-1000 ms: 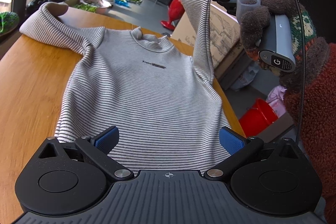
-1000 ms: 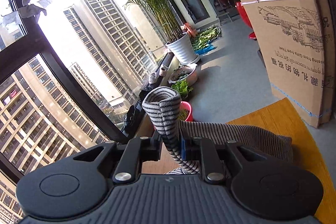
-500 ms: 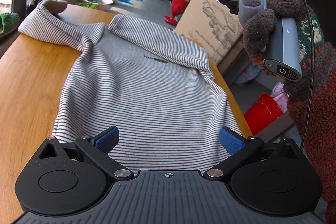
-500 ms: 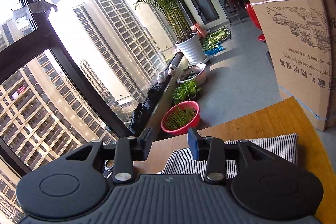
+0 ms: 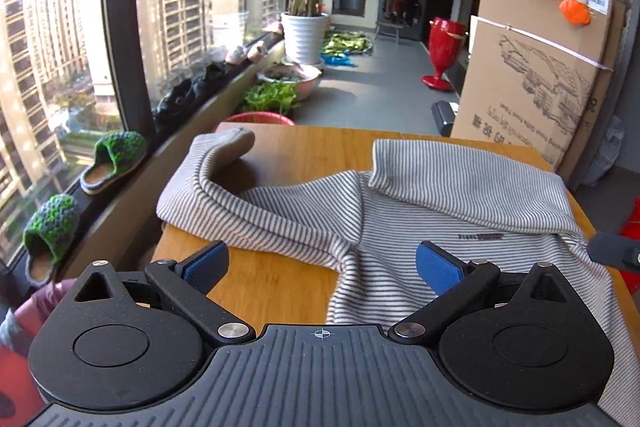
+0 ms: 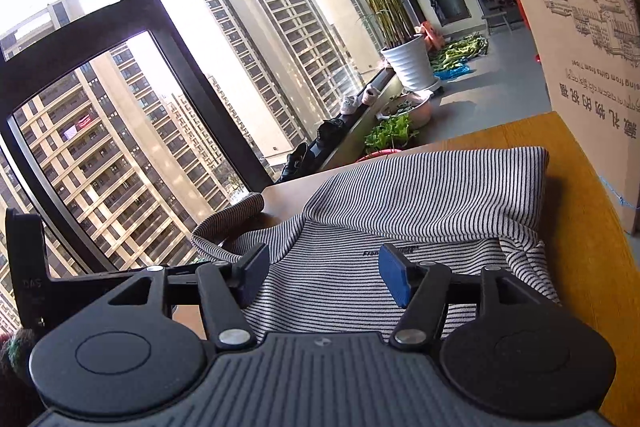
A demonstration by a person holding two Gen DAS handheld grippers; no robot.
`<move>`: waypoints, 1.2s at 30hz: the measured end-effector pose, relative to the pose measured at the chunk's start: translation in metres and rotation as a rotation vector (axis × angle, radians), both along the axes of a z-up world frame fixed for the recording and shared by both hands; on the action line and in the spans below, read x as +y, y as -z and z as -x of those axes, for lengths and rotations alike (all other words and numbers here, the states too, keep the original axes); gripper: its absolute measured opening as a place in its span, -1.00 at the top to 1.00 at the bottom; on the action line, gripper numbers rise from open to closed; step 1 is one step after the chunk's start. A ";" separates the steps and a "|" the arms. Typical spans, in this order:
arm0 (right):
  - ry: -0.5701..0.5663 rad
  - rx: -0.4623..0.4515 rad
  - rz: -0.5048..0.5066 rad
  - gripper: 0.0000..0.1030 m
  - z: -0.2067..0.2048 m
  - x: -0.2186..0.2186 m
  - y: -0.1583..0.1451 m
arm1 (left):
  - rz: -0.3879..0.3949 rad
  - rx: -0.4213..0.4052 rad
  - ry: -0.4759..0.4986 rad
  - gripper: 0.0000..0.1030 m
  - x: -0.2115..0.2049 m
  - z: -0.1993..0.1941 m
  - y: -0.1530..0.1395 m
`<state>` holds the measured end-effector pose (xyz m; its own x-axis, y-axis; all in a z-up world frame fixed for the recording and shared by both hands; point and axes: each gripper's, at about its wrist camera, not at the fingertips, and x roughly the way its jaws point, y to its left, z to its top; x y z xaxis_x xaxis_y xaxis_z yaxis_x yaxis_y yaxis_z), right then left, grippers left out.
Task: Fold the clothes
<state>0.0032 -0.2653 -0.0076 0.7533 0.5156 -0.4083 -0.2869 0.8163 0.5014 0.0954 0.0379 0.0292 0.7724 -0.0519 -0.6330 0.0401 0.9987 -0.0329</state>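
Observation:
A grey and white striped long-sleeved top (image 5: 420, 251) lies on a wooden table (image 5: 320, 147). Its right sleeve (image 5: 468, 183) is folded across the chest near the collar. Its left sleeve (image 5: 208, 183) lies stretched out towards the window, cuff curled up. My left gripper (image 5: 322, 265) is open and empty, low over the left shoulder of the top. My right gripper (image 6: 322, 273) is open and empty, above the chest of the top (image 6: 360, 275), with the folded sleeve (image 6: 440, 187) beyond it.
A large cardboard box (image 5: 536, 79) stands past the table's far right corner. A window with a sill holding slippers (image 5: 116, 159) runs along the left. Potted plants (image 5: 300, 31) and a red basin (image 5: 256, 118) stand on the floor behind the table.
My right gripper let go of the right sleeve, which now lies folded across the chest, and drew back lower. My left gripper moved from the hem up towards the left shoulder.

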 end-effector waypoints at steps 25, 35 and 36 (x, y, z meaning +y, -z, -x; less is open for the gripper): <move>-0.142 -0.024 -0.080 -0.54 0.025 0.008 0.038 | -0.400 0.218 -0.150 -0.19 0.025 -0.186 0.047; -0.111 0.025 -0.107 -0.64 0.017 0.006 0.042 | -0.340 0.217 -0.235 0.81 0.057 -0.180 0.039; -0.106 0.027 -0.107 -0.64 0.017 0.005 0.043 | -0.333 0.207 -0.243 0.83 0.059 -0.177 0.033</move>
